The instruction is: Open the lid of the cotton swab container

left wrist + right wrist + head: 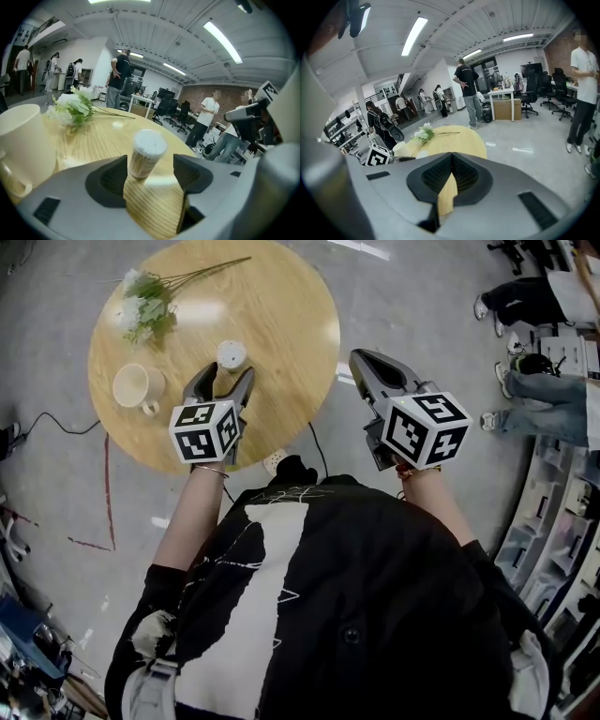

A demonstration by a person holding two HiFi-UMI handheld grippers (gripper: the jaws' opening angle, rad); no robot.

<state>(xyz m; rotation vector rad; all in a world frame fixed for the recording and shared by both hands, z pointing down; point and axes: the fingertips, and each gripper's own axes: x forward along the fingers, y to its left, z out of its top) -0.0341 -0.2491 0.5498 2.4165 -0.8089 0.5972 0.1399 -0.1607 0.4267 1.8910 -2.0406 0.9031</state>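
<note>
The cotton swab container (231,355) is a small clear cylinder with a white top, standing upright on the round wooden table (281,324). My left gripper (223,379) is open just in front of it, and its tips do not touch it. In the left gripper view the container (146,152) rises in the gap near the left jaw, its base hidden behind that jaw, with the left gripper (150,171) wide apart. My right gripper (362,360) is shut and empty, hovering off the table's right edge. The right gripper view shows the right gripper (451,173) with its pads pressed together.
A cream mug (138,387) sits left of the left gripper, and white flowers (145,301) lie at the table's far left. A cable (61,425) runs over the floor. People's legs (534,399) and shelving are at the right. Several people stand among desks in the distance.
</note>
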